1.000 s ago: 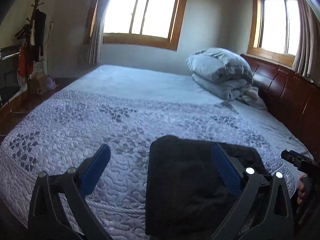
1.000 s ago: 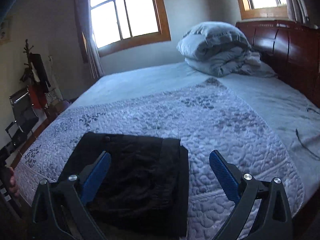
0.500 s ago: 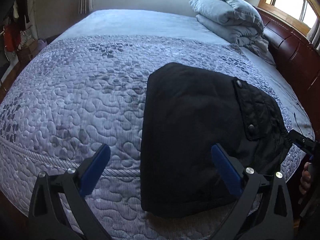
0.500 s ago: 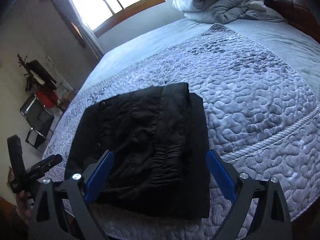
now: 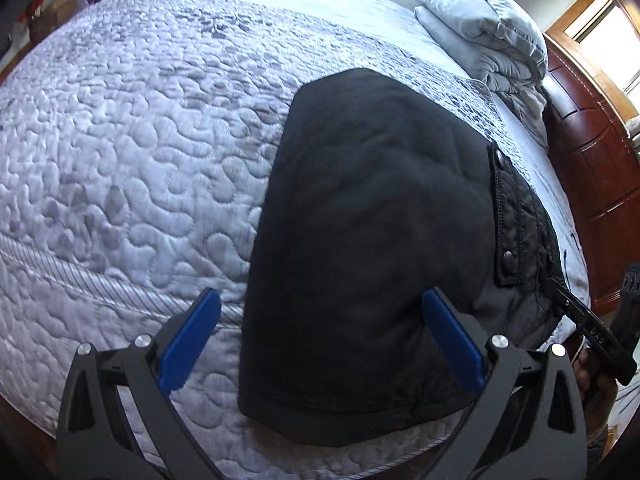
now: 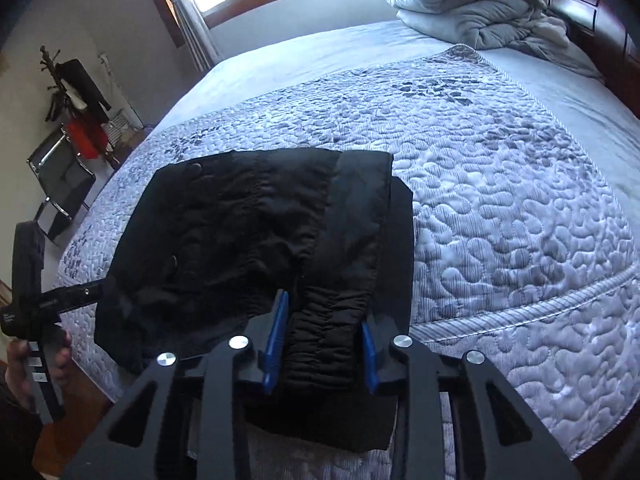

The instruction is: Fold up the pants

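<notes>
Black pants (image 5: 372,240) lie folded into a compact bundle near the front edge of the quilted bed (image 5: 120,160). My left gripper (image 5: 320,344) is open, its blue pads either side of the bundle's near left corner, just above it. My right gripper (image 6: 322,344) has closed in on the near edge of the pants (image 6: 260,240), with the elastic waistband bunched between its blue pads. The right gripper's finger also shows at the right edge of the left wrist view (image 5: 588,320).
A pile of grey bedding (image 6: 468,8) sits at the head of the bed by the wooden headboard (image 5: 600,160). A chair (image 6: 60,184) and a coat rack (image 6: 72,84) stand on the floor beyond the bed's left side.
Both grippers have come down and closer to the pants. The right gripper's jaws have narrowed from wide open to closed on the waistband edge. The left gripper stays open.
</notes>
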